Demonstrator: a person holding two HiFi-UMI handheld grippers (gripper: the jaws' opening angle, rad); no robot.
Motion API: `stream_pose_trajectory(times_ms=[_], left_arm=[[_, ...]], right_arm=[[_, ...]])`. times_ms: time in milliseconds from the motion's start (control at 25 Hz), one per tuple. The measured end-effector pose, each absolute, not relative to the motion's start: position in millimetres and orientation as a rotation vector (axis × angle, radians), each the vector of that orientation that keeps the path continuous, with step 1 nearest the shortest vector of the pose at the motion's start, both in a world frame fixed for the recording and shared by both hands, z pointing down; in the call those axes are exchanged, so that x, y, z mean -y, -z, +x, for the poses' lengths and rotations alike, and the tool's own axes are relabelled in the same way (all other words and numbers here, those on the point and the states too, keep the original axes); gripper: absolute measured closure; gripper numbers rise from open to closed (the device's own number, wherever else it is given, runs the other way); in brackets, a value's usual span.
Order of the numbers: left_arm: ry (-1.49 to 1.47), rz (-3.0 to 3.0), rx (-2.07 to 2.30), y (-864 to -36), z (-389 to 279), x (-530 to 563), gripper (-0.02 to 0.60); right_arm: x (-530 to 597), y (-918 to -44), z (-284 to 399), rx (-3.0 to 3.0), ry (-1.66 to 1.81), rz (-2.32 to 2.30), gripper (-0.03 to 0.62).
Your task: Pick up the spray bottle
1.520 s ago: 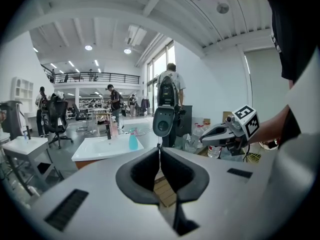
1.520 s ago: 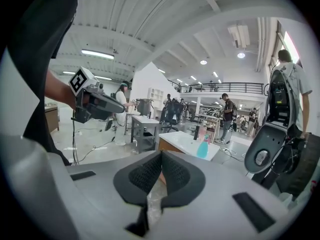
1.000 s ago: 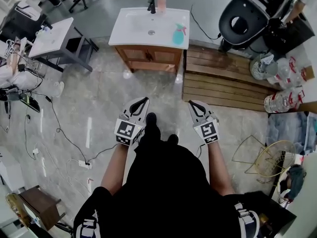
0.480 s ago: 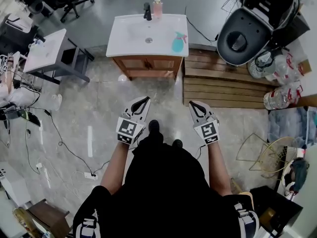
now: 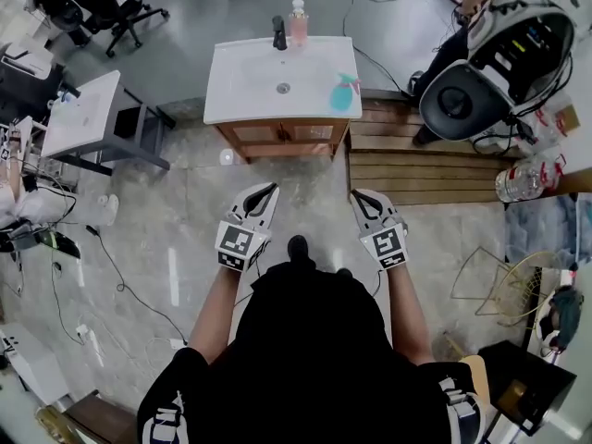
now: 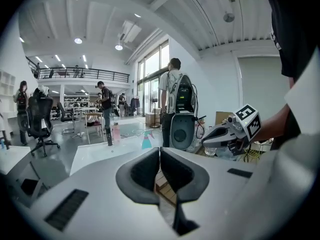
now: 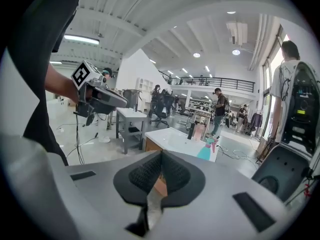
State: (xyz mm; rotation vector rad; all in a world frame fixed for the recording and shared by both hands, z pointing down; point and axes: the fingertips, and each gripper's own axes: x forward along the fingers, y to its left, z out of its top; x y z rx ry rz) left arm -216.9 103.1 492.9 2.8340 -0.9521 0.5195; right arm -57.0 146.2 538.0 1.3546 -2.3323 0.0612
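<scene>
A teal spray bottle point(image 5: 344, 93) with a pink trigger stands on the right side of the white sink top point(image 5: 250, 86) of a wooden vanity, far ahead of both grippers. My left gripper point(image 5: 268, 191) and right gripper point(image 5: 356, 196) are held side by side over the floor, both shut and empty. In the left gripper view the spray bottle point(image 6: 146, 140) shows beyond the closed left gripper point(image 6: 160, 151), with the right gripper point(image 6: 216, 134) alongside. In the right gripper view the spray bottle point(image 7: 205, 151) stands past the closed right gripper point(image 7: 161, 156), and the left gripper point(image 7: 124, 103) is at the left.
A black faucet point(image 5: 279, 33) and a pink soap bottle point(image 5: 298, 9) stand at the sink's back. Right of the vanity lie a wooden platform point(image 5: 416, 169) and a toilet point(image 5: 472, 100). A white side table point(image 5: 83, 114) stands left. Cables point(image 5: 111, 266) trail over the floor.
The vanity with the spray bottle has drawn nearer in the head view as the person walks toward it. Both grippers stay shut in front of the body.
</scene>
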Motion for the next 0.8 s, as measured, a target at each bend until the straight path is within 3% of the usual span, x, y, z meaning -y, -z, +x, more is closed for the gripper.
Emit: stream_pose_trajectory(times_ms=[440,800], left_arm=[[-0.518,2.889,0.874,-493.5,-250.4,-55.9,0.555],[-0.541,2.87,0.853,-498.1,-249.0,-32.7,0.555]], right_arm=[[-100.2,-544.6,-95.4,2.295,-0.062,1.404,0.577],[-74.4,-550.8,-81.2,2.257,-0.093,1.44,0.577]])
